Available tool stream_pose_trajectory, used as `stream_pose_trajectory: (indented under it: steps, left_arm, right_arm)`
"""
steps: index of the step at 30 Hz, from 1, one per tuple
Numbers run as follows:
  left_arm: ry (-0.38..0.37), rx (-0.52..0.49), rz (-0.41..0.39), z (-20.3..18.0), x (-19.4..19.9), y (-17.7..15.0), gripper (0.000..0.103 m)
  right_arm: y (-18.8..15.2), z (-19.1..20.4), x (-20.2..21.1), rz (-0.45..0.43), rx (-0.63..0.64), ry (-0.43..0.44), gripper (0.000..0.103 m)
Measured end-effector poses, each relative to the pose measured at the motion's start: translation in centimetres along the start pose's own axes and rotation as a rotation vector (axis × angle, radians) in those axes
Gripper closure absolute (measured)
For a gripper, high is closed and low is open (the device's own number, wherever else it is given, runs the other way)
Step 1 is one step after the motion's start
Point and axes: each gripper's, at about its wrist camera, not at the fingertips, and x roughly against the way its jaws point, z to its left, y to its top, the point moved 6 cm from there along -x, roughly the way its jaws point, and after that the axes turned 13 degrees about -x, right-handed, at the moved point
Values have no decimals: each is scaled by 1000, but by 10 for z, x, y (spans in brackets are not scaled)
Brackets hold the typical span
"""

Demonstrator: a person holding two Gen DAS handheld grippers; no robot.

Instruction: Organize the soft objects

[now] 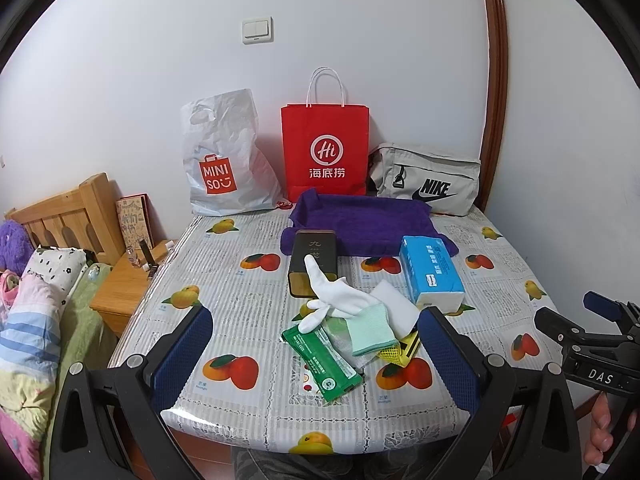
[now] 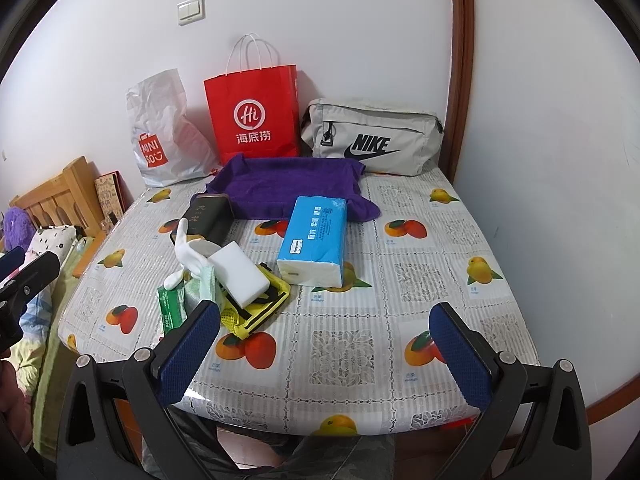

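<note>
A pile lies mid-table: a white glove (image 1: 336,298), a mint cloth (image 1: 368,330), a white sponge block (image 2: 239,278), a green wipes pack (image 1: 322,360) and a yellow mesh pouch (image 2: 260,312). A blue tissue pack (image 1: 432,272) lies to its right. A purple towel (image 1: 360,222) lies spread behind, with a dark tin (image 1: 314,262) at its front edge. My left gripper (image 1: 316,354) is open, its jaws either side of the pile's near end. My right gripper (image 2: 326,354) is open and empty over the table's front edge, right of the pile.
A white Miniso bag (image 1: 228,160), a red paper bag (image 1: 325,150) and a grey Nike pouch (image 1: 430,184) stand against the back wall. A bed and a wooden nightstand (image 1: 124,280) are to the left. The table (image 2: 420,280) has a fruit-print cover.
</note>
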Motion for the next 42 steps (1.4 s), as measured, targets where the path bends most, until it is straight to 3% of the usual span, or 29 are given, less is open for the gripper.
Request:
stream_pose_trajectory:
  steps: [8, 16, 20, 30, 34, 37, 42]
  left_arm:
    - [2, 1, -1, 3, 2, 0, 0]
    - [-2, 13, 3, 12, 0, -1, 0]
    - [4, 15, 15, 15, -5, -3, 0]
    - [15, 33, 42, 20, -49, -22, 0]
    - [-9, 46, 102, 19, -79, -35, 0]
    - [-39, 64, 167, 17, -105, -48, 0]
    - [-44, 41, 225, 9, -137, -67, 0]
  right_arm:
    - [0, 2, -2, 13, 6, 3, 0]
    - [1, 5, 1, -25, 18, 38, 0]
    - [2, 7, -1, -45, 57, 16, 0]
    - [-4, 6, -21, -60, 47, 60, 0]
    - [-10, 7, -44, -10, 88, 40, 0]
    - [-11, 6, -55, -30, 73, 18, 0]
    - [-14, 2, -79, 29, -19, 140, 0]
